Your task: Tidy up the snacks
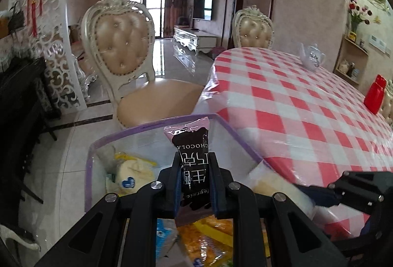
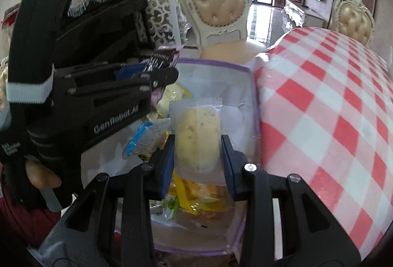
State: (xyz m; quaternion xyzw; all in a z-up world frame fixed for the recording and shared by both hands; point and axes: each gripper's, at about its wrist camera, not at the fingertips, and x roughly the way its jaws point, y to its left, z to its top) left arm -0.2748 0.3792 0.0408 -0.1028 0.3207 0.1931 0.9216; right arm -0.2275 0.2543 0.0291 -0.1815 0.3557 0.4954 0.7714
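Observation:
My left gripper point(image 1: 194, 170) is shut on a pink and black chocolate snack packet point(image 1: 194, 156), held upright over a clear storage box with a purple rim point(image 1: 98, 141). The same left gripper point(image 2: 159, 65) shows at the left of the right wrist view, with the chocolate packet point(image 2: 163, 57) sticking out of it. My right gripper point(image 2: 198, 156) is shut on a clear-wrapped pale yellow bread snack point(image 2: 196, 136), also above the box point(image 2: 216, 63). Inside the box lie several wrapped snacks: a yellow cake packet point(image 1: 130, 168) and orange packets point(image 2: 199, 195). The right gripper point(image 1: 319, 193) appears at the lower right of the left wrist view, holding the bread point(image 1: 277, 187).
The box stands beside a table with a red and white checked cloth point(image 1: 307, 105). A white teapot point(image 1: 310, 57) and a red container point(image 1: 374, 93) sit on it. A cream tufted chair point(image 1: 125, 46) stands behind the box, a second chair point(image 1: 254, 26) at the table's far end. Dark furniture point(image 1: 22, 105) is at left.

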